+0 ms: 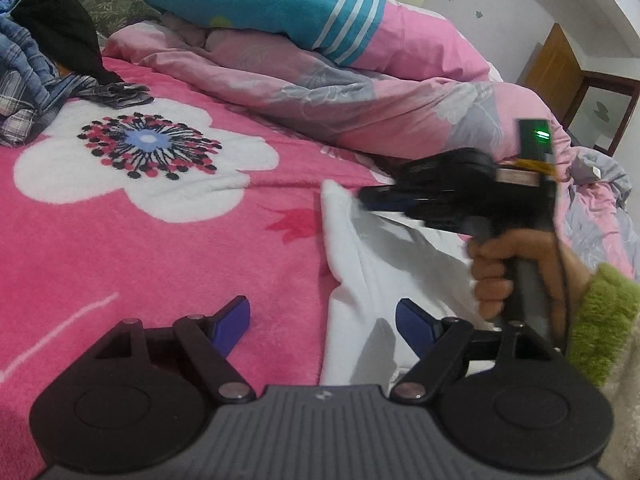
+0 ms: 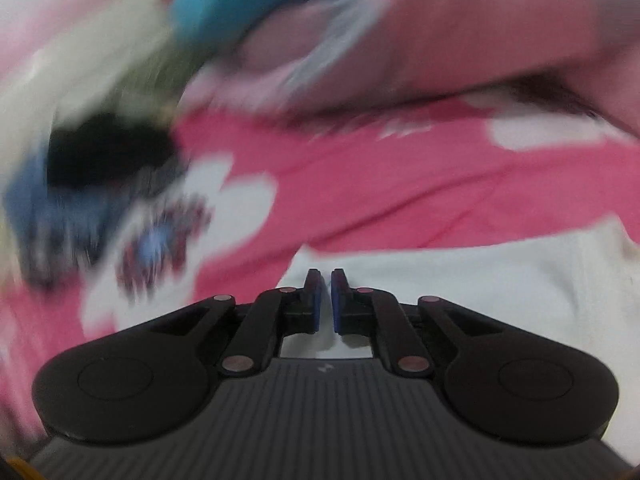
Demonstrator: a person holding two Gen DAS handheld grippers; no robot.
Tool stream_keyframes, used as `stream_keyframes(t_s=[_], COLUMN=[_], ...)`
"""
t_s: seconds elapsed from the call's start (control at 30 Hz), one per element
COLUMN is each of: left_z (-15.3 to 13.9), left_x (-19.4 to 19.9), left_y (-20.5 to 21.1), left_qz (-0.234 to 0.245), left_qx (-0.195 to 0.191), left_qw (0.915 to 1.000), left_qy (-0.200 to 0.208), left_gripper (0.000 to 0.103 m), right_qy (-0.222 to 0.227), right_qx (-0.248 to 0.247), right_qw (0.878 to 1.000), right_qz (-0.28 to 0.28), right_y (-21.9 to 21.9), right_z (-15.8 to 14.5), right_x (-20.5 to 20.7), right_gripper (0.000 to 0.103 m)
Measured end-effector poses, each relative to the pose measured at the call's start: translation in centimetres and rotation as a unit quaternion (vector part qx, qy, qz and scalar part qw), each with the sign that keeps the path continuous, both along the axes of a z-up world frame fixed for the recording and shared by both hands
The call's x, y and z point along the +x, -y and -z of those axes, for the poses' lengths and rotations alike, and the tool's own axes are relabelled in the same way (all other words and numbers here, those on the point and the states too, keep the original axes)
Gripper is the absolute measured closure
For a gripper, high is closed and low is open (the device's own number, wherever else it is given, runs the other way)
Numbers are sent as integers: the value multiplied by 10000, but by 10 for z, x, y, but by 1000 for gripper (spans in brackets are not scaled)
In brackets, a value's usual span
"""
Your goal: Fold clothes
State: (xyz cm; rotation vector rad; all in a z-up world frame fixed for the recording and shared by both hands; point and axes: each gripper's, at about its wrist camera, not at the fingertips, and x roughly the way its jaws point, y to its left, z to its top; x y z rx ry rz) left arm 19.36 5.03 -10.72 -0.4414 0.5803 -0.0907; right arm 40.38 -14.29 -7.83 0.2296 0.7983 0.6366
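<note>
White garment [image 1: 360, 264] laid on the bed blanket [image 1: 160, 248], mid-fold. Left hand-held gripper [image 1: 324, 320] was spread wide, empty; right hand-held gripper [image 2: 326, 292] nearly clenched, nothing visibly pinched. An edge likely needed regrasping next.

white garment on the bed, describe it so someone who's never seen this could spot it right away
Start from the pink blanket with the big white flower. At its near right side, in front of the rumpled pink and grey quilt, lies the white garment. It is the only plain white cloth; the other clothes, dark, denim and plaid, are heaped at the far left.
</note>
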Motion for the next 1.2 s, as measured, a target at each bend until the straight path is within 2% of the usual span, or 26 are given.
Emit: stream_keyframes(t_s=[0.17, 0.33, 0.47, 0.63, 0.73, 0.9, 1.0, 1.1, 1.2], left_z=[-2, -9, -13, -20, -29, -43, -49, -49, -46], left_x=[-3, -3, -22, -51, -76, -122, -152, -181, -205], left_y=[-13, -4, -4, 3, 5, 9, 21, 38, 51], left_qz=[-160, -87, -76, -22, 48, 356, 763, 1175, 1406], left_qx=[-413, 42, 241, 785, 869, 936, 1048, 1274, 1576], left_qw=[9990, 9989, 9978, 9949, 9943, 9929, 9895, 9827, 9752], left_qy=[-81, -459, -618, -641, -622, -637, -646, -649, -661], left_gripper=[25, 25, 26, 26, 25, 20, 15, 14, 14], right_qy=[174, 71, 10, -356, -384, 234, 586, 636, 484], right_qx=[386, 1050, 1434, 1632, 1704, 1647, 1458, 1030, 501], right_qw=[9989, 9933, 9871, 9778, 9718, 9609, 9503, 9404, 9381], right_qz=[203, 477, 714, 1268, 1583, 2212, 2688, 3179, 3393], right_y=[41, 86, 124, 172, 197, 236, 253, 259, 252], right_z=[-30, -51, -59, -46, -43, -64, -74, -65, -47], right_x=[-36, -106, -171, -257, -315, -424, -482, -524, -543], right_gripper=[95, 95, 95, 94, 94, 93, 91, 86, 86])
